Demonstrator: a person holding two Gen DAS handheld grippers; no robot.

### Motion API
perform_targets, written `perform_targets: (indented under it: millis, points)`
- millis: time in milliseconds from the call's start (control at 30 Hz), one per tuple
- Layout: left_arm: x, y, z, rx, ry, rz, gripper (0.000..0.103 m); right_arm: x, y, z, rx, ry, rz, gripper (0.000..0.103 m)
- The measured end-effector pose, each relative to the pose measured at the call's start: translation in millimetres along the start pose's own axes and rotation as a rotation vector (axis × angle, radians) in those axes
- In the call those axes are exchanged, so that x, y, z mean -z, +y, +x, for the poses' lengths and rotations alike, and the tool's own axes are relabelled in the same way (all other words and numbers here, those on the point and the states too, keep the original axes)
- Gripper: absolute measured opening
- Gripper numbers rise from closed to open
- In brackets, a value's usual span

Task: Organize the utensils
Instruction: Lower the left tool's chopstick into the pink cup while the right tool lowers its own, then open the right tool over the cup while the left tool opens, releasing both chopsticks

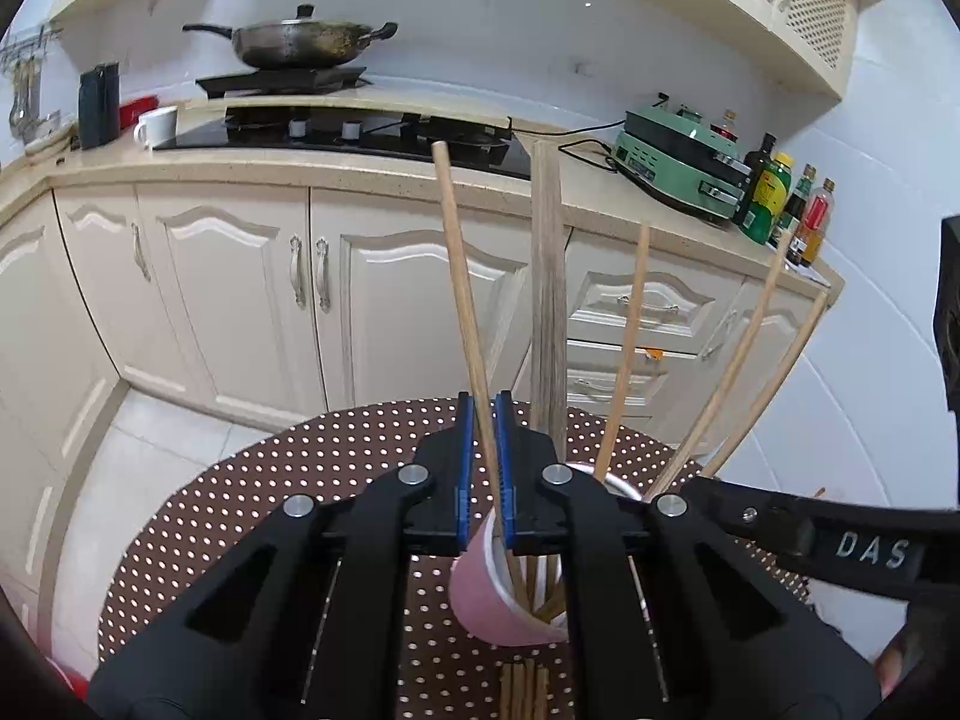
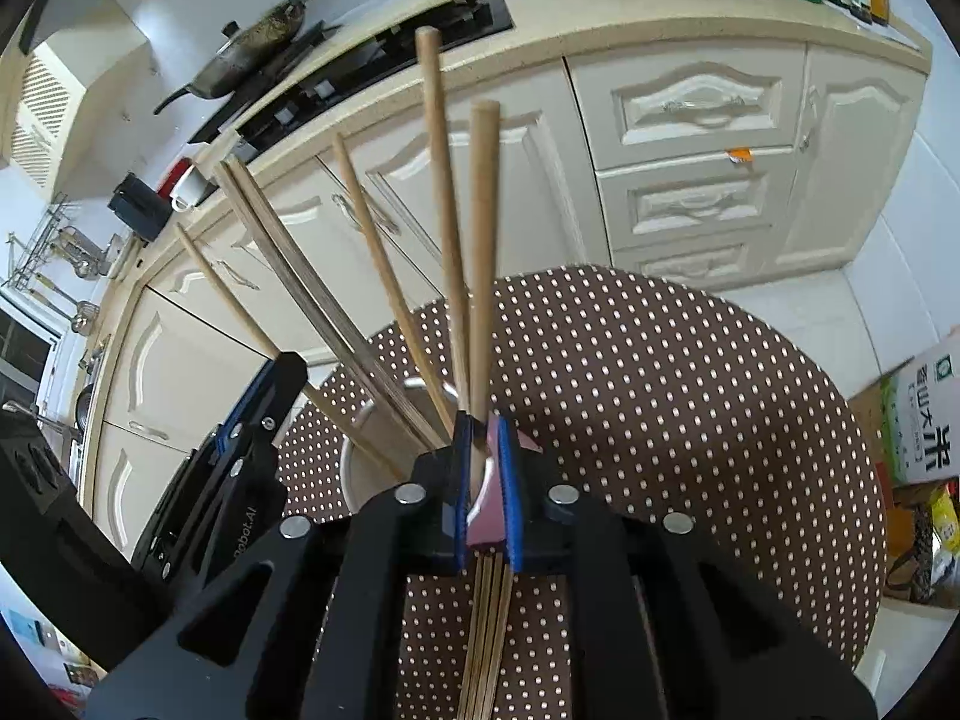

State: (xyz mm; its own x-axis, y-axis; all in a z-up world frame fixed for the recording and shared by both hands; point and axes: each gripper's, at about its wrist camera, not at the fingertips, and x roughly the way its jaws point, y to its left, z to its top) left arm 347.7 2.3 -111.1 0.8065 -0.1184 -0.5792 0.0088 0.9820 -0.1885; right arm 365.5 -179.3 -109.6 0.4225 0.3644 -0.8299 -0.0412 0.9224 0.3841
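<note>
In the left wrist view, my left gripper (image 1: 485, 405) is shut on a tall wooden chopstick (image 1: 459, 276) whose lower end stands in a pink cup (image 1: 498, 612) tilted on the table. A metal-rimmed cup (image 1: 615, 483) behind it holds several more chopsticks fanning to the right. In the right wrist view, my right gripper (image 2: 482, 429) stands slightly open around another upright chopstick (image 2: 483, 252), and pink cup wall (image 2: 489, 510) shows in the gap beside it. Loose chopsticks (image 2: 486, 630) lie flat under the jaws. The left gripper (image 2: 252, 420) is at the left.
The round table has a brown polka-dot cloth (image 2: 690, 420). Cream kitchen cabinets (image 1: 252, 288) and a counter with a hob, a wok (image 1: 294, 42) and bottles (image 1: 774, 198) stand behind it. Boxes and bags (image 2: 924, 420) crowd the floor to the right.
</note>
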Motion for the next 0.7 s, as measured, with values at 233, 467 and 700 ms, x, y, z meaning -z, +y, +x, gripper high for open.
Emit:
perform_targets:
  millis: [233,467,700]
  points:
    - [2,4,-4,0.016,0.073,0.036,0.022,8,-3,-16,0.034,-0.018,0.02,0.044]
    - [5,3,-21,0.003,0.082,0.048,0.057,17,-6,-32,0.07,-0.023,0.023,0.051]
    - [8,-3,-46,0.007,0.091,0.079,0.057,30,-7,-48,0.081,-0.031,0.003,0.057]
